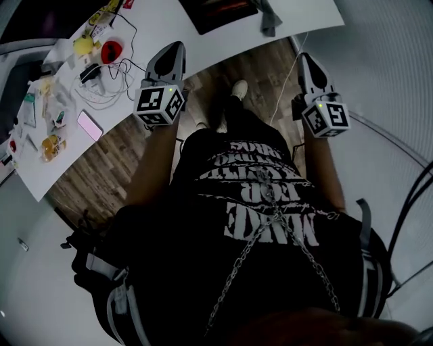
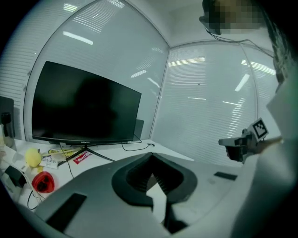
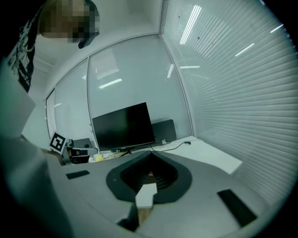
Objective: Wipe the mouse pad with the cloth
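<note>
Mouse pad (image 1: 220, 13): dark, on the white desk (image 1: 155, 27) at 12 o'clock in head view, cut off by the frame top. Grey cloth (image 1: 269, 19) lies just beside it at its 3 o'clock. Left gripper (image 1: 179, 44) is at 11 o'clock over the desk edge, right gripper (image 1: 302, 57) at 1 o'clock. Both have jaws together, nothing between them, and both are apart from pad and cloth.

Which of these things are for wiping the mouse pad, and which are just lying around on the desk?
For the job:
mouse pad
grey cloth beside it
left tongs and right tongs, both shut and empty

Just lying about:
pink phone
red thing
yellow thing
cables
monitor
</note>
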The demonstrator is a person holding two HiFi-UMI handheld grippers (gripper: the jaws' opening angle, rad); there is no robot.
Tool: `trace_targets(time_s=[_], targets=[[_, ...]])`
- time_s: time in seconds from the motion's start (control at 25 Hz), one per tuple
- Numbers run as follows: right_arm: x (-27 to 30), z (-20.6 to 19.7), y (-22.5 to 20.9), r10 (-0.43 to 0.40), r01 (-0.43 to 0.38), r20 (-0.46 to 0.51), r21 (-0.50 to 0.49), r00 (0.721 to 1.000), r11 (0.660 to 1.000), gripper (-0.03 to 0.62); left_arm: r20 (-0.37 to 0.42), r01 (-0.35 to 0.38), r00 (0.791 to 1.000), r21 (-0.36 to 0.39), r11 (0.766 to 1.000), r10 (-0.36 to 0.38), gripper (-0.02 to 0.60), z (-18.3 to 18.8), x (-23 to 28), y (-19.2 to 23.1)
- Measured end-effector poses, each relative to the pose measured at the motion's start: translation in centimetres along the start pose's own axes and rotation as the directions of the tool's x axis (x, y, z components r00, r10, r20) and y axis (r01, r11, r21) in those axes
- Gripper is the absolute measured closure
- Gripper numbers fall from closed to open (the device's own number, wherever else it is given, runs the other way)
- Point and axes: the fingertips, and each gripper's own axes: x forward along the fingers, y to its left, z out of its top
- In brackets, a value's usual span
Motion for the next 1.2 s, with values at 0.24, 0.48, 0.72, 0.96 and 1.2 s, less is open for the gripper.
trace_targets(time_s=[0.24,0.48,0.72,0.96,1.2], targets=[[5.8,3.0,-2.7,0.099,-0.099,-0.012,-0.043,0.995,0.994,0.594,0.025,-0.079,0.996,-0.022,0.997,0.08,0.584,2.5,3.5,0.8],[10.9,2.5,-3.9,0.141,-0.145,-0.091,-0.043,0.986,0.988,0.593,-0.012,-0.141,0.99,-0.031,0.989,0.141,0.584,1.7,5.3,3.2],[16.6,0.0,-4.6,0.124,-0.143,-0.213,-0.076,0.969,0.987,0.592,-0.092,-0.168,0.983,-0.093,0.982,0.159,0.584,-2.1,7.8,7.7],[21.3,-5.5,-7.0,0.064,-0.103,-0.394,-0.079,0.917,0.991,0.591,-0.194,-0.144,0.973,-0.099,0.985,0.122,0.584,-6.0,12.8,11.8],[24.9,-12.4,-11.0,-0.01,-0.043,-0.564,-0.08,0.826,0.996,0.457,-0.246,-0.131,0.964,-0.107,0.986,0.101,0.584,-8.1,16.4,14.1]])
